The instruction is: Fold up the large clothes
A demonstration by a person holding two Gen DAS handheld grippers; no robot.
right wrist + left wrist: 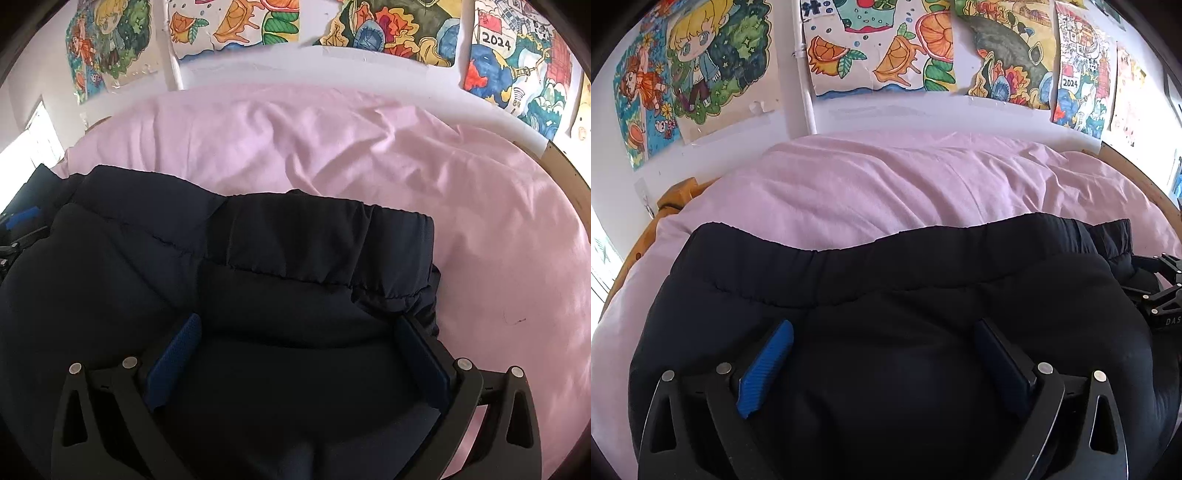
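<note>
The dark jacket (886,332) lay on the pink sheet (868,184), long axis running left-right w/ its hem edge ahead of both grippers. Left gripper (882,354) and right gripper (299,350) were seen spread apart, pressed onto fabric, nothing pinched; right was nearer the garment's end.

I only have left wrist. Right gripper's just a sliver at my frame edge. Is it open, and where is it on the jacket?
Observer: Right gripper is open, jaws spread wide, with the dark jacket bulging up between them.
Operator: Which part of the jacket?
Observer: Near its right end; the pink sheet is bare just past the right finger.
Operator: Is the hem flat there?
Observer: No, the elastic hem is bunched, with a second layer folded under it at the corner.
Operator: Anything of my gripper in that view?
Observer: Only a bit of blue pad at the far left edge.
</note>
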